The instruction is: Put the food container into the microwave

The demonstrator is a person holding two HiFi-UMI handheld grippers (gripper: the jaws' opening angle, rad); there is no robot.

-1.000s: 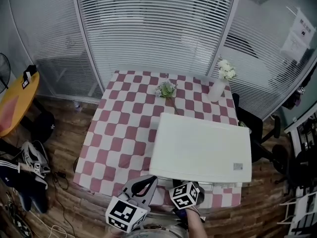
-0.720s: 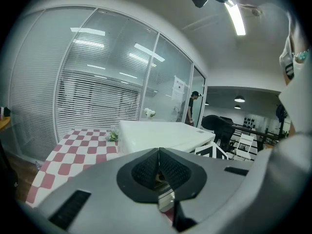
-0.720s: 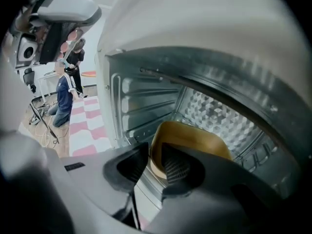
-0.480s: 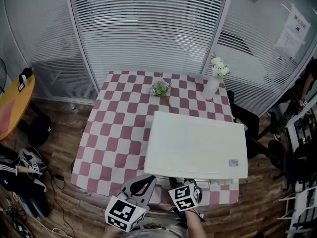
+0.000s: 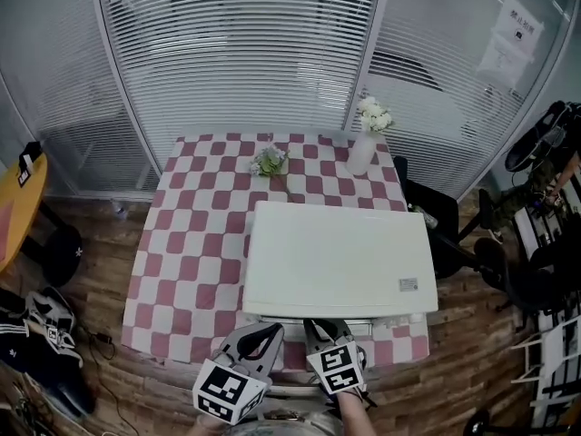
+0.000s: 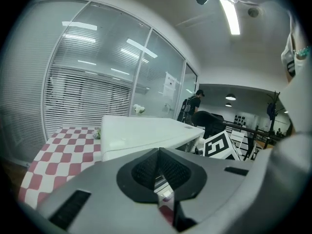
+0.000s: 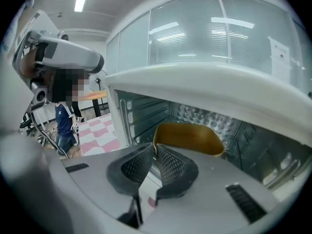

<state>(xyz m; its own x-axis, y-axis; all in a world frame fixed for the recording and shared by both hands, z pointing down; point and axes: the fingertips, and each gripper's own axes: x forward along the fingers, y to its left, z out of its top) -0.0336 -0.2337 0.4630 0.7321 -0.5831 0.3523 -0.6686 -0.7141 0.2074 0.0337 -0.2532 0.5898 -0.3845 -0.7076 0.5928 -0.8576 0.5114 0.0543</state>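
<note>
Container [image 7: 187, 136], shallow and yellow-brown, hangs by its near rim from the right gripper [image 7: 155, 151], whose jaws are pinched together on that rim. It is at the mouth of the open microwave [image 7: 209, 82], with the ribbed left wall and the dimpled back wall showing behind it. Whether its base touches the oven floor I cannot tell. The left gripper [image 6: 159, 154] has its jaws pressed together with nothing between them. It idles at the near edge of the table [image 5: 195, 243], just beside the right one.

The step in hand looks like the insertion itself, and it seems well along. To do it well, push straight into the cavity and hold the container level, so that nothing spills and its far rim clears the upper edge of the opening. Aim for the middle of the floor, away from the left wall. A grip on one side of the rim lets the container droop or twist, so move slowly. Lower it until the floor bears the base before loosening the jaws. Then draw the gripper back along the same line, lest a jaw snag the rim and drag the container out again.
</note>
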